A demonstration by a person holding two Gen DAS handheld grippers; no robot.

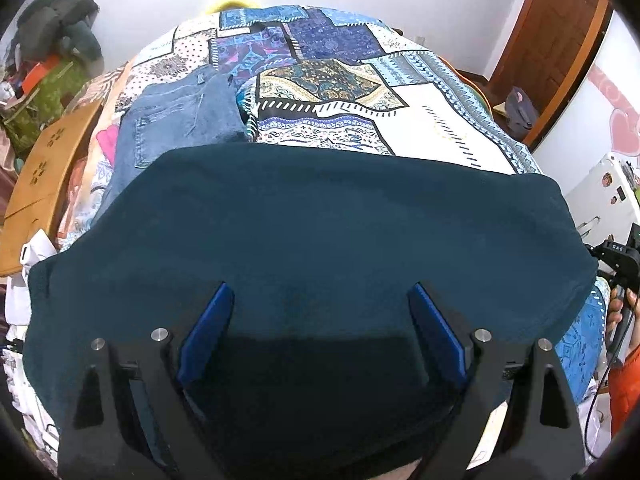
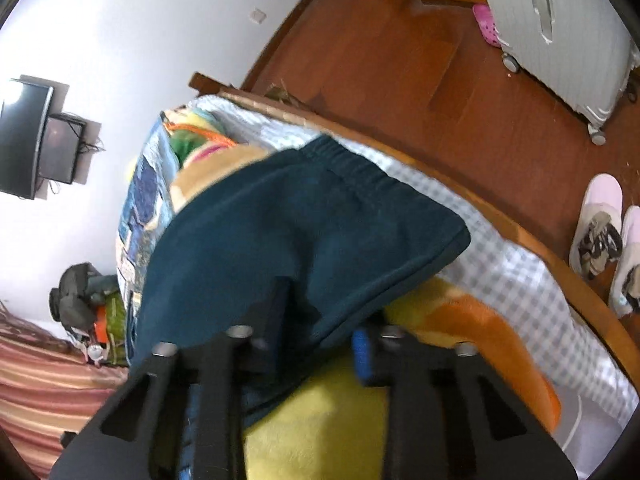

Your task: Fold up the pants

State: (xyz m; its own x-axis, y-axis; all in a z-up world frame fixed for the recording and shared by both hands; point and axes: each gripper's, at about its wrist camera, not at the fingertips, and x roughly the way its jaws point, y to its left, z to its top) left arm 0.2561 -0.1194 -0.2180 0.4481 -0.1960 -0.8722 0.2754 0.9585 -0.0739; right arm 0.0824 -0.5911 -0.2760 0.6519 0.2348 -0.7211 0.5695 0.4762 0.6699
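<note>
Pants [image 1: 304, 232] under open left gripper [image 1: 320, 312]

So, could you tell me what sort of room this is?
Most likely a bedroom: a bed with a patchwork bedspread, a wall-mounted TV, and slippers on the wooden floor.

Only one bit of lettering can be made out: small pale capitals that look like "DAS" on the black body of the other hand-held gripper [image 1: 619, 258], seen past the bed's right-hand edge in the left wrist view, with a hand [image 1: 628, 312] below it. The white cabinet [image 1: 600, 188] behind it carries small stickers, too blurred to read. Nothing on the dark teal pants or the patchwork bedspread bears readable writing.
</note>
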